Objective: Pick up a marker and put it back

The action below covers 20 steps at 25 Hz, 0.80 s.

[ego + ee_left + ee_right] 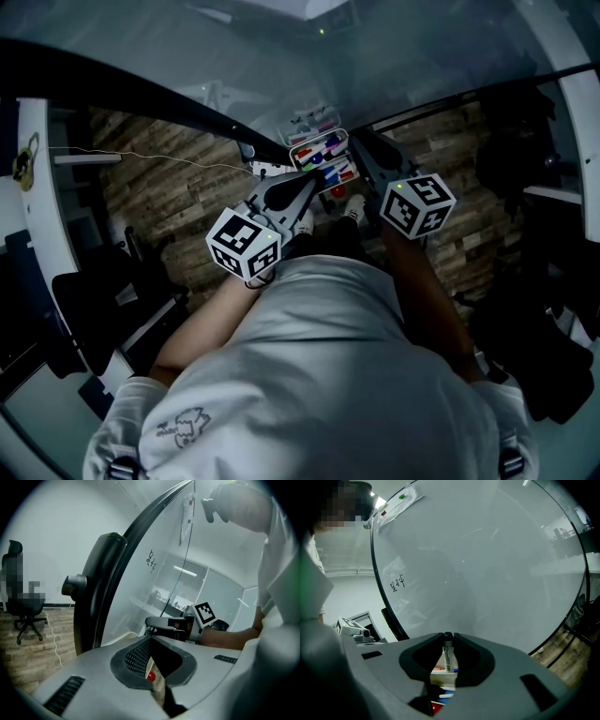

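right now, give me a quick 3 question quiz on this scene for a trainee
1. True or false: the right gripper is shut on a marker.
2. Multiple choice: the cap of that marker is A) red, B) black, C) green.
3. Fill in: the jaws of the left gripper are together and hold ___.

Key: 1 true; 2 B; 3 nothing.
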Each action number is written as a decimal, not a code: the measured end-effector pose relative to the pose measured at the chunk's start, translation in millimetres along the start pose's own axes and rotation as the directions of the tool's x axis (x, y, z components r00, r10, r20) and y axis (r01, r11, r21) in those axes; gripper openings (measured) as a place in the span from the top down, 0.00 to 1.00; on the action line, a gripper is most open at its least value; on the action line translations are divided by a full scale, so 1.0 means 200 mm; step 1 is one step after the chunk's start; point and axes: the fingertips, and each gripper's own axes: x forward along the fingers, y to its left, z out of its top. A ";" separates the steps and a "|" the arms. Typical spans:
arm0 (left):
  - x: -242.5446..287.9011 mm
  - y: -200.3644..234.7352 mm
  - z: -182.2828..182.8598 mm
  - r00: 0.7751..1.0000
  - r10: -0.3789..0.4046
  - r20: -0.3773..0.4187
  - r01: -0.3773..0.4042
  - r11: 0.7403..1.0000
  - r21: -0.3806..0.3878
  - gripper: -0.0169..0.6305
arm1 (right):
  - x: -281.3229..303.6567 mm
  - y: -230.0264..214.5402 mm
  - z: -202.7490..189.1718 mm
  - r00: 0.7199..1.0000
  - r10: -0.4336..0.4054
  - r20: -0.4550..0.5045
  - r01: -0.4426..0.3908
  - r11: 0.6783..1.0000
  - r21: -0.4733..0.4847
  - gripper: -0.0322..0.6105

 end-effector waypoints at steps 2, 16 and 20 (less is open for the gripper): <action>0.00 0.00 0.00 1.000 -0.001 -0.001 0.001 1.000 0.000 0.97 | 0.00 0.00 0.00 1.000 -0.001 0.002 0.001 1.000 0.000 0.83; -0.01 0.00 0.05 1.000 -0.017 0.014 0.017 1.000 0.022 0.97 | -0.04 0.00 0.08 0.999 -0.017 0.028 0.018 0.999 -0.035 0.83; -0.03 -0.02 0.10 0.999 -0.036 0.034 0.035 0.999 0.040 0.97 | -0.08 0.03 0.14 0.998 -0.033 0.056 0.036 0.998 -0.056 0.83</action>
